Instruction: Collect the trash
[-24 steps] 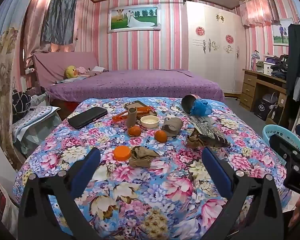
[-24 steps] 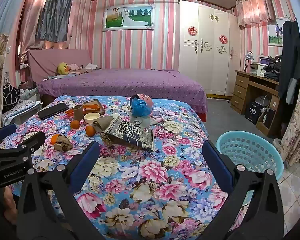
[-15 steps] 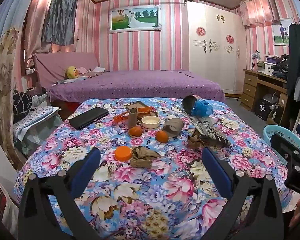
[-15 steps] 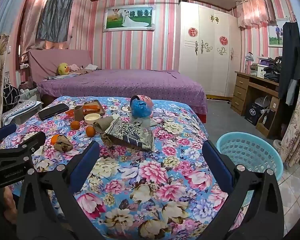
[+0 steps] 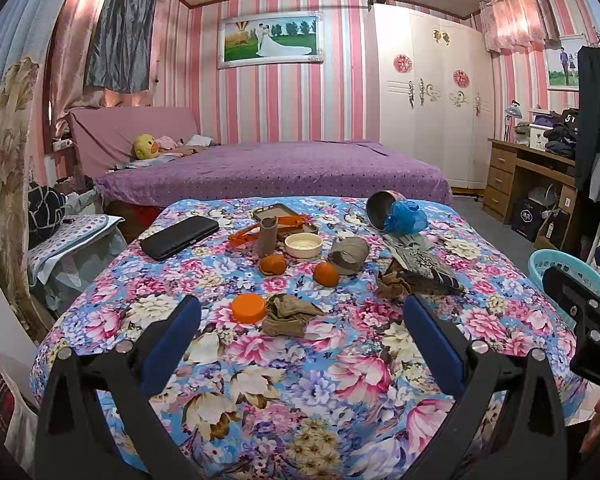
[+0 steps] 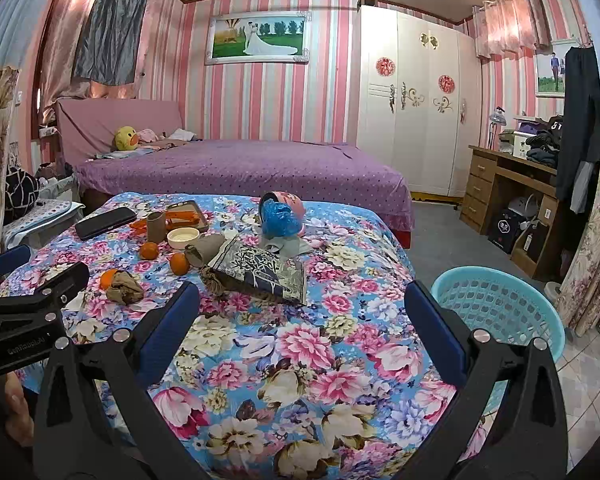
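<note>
A floral-clothed table (image 5: 300,380) holds scattered trash. A crumpled brown wad (image 5: 288,314) lies beside an orange lid (image 5: 249,308). A dark printed snack bag (image 5: 424,270) (image 6: 260,270) lies on brown paper. A tipped tin with a blue plastic bag (image 5: 400,216) (image 6: 280,216) lies farther back. A cardboard tube (image 5: 267,238) stands by a white bowl (image 5: 303,245), and a flattened tube (image 5: 350,254) lies near two oranges (image 5: 326,273). A light-blue basket (image 6: 500,312) stands on the floor to the right of the table. My left gripper (image 5: 300,320) and right gripper (image 6: 300,312) are open and empty, above the table's near edge.
A black phone case (image 5: 180,237) and an orange-handled tool on a tray (image 5: 280,220) lie at the back left. A purple bed (image 5: 276,172) is behind the table. A wooden desk (image 6: 516,192) and wardrobe stand at the right. A padded stool (image 5: 68,236) is at the left.
</note>
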{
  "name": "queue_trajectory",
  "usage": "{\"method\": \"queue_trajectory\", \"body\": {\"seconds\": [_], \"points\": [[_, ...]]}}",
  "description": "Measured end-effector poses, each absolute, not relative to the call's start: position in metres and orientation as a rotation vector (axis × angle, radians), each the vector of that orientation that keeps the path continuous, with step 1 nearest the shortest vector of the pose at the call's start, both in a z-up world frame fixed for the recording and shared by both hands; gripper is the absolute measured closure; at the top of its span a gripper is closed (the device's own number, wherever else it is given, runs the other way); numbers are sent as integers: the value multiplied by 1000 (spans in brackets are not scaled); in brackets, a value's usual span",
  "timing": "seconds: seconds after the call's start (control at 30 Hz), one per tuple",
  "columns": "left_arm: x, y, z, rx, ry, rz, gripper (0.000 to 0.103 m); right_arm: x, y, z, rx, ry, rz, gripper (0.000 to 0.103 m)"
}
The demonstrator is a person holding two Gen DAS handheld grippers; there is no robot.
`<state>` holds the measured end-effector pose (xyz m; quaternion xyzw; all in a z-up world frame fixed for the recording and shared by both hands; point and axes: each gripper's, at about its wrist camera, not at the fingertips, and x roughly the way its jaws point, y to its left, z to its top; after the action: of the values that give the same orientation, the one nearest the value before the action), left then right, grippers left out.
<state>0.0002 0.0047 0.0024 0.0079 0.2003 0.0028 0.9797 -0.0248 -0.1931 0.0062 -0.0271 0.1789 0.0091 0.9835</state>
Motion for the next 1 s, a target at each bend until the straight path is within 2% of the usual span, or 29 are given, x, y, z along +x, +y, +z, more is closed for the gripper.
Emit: {"method": "queue_trajectory", "body": {"seconds": [1.0], "points": [[1,8,2,16,399,7,4,-23,-192,6,-57,357,17,4]]}}
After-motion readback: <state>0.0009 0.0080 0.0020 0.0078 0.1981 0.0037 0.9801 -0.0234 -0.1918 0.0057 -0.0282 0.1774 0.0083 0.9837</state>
